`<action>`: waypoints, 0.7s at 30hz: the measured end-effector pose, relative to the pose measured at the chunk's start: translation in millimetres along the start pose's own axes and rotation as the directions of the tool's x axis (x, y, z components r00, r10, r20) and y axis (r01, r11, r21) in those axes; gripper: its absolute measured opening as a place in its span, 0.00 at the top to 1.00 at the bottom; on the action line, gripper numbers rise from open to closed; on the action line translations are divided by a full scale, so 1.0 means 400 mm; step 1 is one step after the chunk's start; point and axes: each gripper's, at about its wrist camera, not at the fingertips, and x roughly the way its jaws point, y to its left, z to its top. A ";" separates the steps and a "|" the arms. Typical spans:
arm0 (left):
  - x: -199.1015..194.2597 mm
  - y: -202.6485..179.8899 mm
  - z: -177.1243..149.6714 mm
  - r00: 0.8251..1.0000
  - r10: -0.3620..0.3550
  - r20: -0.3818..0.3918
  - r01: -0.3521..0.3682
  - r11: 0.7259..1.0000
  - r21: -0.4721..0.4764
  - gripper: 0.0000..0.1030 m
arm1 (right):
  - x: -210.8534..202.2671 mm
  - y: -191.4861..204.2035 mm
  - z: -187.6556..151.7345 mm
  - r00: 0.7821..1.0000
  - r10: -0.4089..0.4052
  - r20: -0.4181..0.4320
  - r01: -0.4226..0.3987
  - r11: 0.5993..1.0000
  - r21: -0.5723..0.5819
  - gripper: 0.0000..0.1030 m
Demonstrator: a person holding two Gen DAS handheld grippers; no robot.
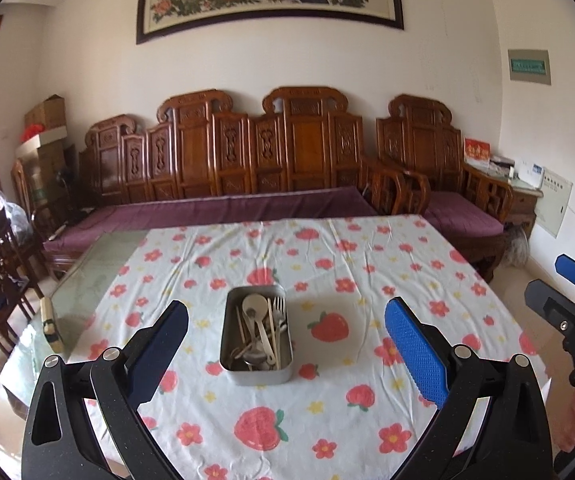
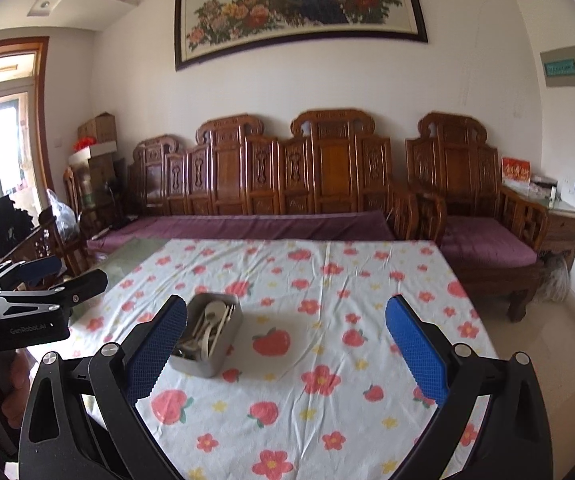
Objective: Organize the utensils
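The table (image 1: 427, 360) under its strawberry-print cloth (image 1: 327, 432) lies bare on every side of the metal tin (image 1: 256, 372), which sits mid-table holding the utensils (image 1: 261, 330), spoons and a fork among them. The cloth stops short on the left, leaving a glass strip (image 1: 87, 280) where 1 small box (image 1: 50, 324) rests near the edge. The left gripper (image 1: 286, 350) and right gripper (image 2: 286, 346) hover above the near end, both spread wide and holding nothing. A carved wooden bench (image 1: 247, 152) runs behind the far edge.

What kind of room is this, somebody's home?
Most likely a home living or dining room: a carved wooden sofa with purple cushions, a framed flower painting above it, and a table under a strawberry-print tablecloth holding a metal tin of utensils.
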 end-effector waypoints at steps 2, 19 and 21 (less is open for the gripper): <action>-0.020 0.002 0.005 1.000 -0.001 0.016 0.001 1.000 -0.004 0.08 | -0.027 0.007 0.013 1.000 0.000 0.025 0.000 1.000 -0.005 0.03; -0.089 0.012 0.017 0.998 -0.010 0.067 0.012 1.000 -0.026 0.08 | -0.089 0.035 0.034 0.997 -0.013 0.074 0.014 1.000 -0.022 0.03; -0.090 0.012 0.018 0.998 -0.010 0.066 0.012 1.000 -0.026 0.08 | -0.092 0.035 0.036 0.997 -0.015 0.074 0.016 1.000 -0.023 0.03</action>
